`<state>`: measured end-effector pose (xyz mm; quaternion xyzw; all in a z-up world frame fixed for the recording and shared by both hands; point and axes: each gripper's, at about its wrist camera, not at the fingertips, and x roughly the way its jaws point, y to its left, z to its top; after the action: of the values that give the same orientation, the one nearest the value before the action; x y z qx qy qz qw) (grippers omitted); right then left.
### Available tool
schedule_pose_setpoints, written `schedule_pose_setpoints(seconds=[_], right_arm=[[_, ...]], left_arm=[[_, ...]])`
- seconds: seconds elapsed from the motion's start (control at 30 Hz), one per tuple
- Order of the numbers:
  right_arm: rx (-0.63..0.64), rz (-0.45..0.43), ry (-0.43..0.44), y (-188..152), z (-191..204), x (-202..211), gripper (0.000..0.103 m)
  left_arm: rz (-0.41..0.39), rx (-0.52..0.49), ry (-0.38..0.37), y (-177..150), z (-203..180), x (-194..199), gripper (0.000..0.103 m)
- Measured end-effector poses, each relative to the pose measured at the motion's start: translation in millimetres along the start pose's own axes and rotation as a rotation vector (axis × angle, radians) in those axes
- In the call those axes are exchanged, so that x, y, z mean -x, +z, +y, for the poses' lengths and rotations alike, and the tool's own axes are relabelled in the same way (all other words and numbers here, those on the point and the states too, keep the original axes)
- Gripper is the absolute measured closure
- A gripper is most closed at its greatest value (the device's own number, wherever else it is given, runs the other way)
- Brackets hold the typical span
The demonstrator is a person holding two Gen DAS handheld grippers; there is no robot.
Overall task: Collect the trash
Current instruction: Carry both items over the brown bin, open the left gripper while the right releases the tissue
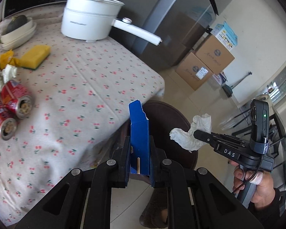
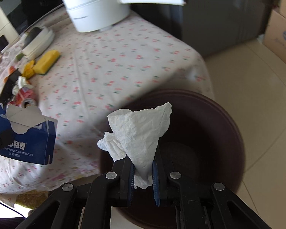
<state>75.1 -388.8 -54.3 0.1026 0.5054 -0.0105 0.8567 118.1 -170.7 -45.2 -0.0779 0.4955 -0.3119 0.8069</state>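
Between the left gripper's (image 1: 139, 158) narrow fingers sits a torn blue biscuit box (image 1: 139, 133), clamped upright. Beyond it, the right gripper (image 2: 143, 169) pinches a crumpled white tissue (image 2: 141, 131) over the dark brown bin (image 2: 228, 133), beside the cherry-print tablecloth (image 1: 85, 87).

Crinkly paper tissue (image 2: 141, 131), glossy cardboard box (image 2: 28, 139), matt cloth tablecloth (image 1: 89, 87).

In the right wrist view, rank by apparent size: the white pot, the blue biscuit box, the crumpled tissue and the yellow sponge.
1. white pot
2. crumpled tissue and blue biscuit box: they look about alike, and both are held close to the camera, so I won't rank them.
3. yellow sponge, clearly smallest, though farther off.
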Motion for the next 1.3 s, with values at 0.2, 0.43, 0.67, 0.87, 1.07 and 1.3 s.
schedule_pose_setpoints(seconds=[0.2,0.43,0.67,0.87,1.07,1.3], right_arm=[[-0.055,0.016,-0.034,-14,-48,5,0.088],[-0.074,0.037,-0.050,-22,-73,5,0.087],[-0.069,0.048,-0.051,-20,-74,1,0.086],[-0.060,0.055,-0.050,-18,-66,-3,0.084],[-0.074,0.055,-0.080,-14,-61,-6,0.049],[-0.048,0.026,-0.064,-3,-41,-4,0.022]], left_arm=[[0.057,-0.059,-0.014,-4,-29,-48,0.087],[0.114,-0.087,0.114,-6,-28,-74,0.026],[0.105,-0.101,0.186,-7,-14,-64,0.017],[0.099,-0.092,0.224,-8,1,-52,0.014],[0.081,-0.081,0.261,-11,14,-33,0.013],[0.059,-0.027,0.332,-12,45,-2,0.013]])
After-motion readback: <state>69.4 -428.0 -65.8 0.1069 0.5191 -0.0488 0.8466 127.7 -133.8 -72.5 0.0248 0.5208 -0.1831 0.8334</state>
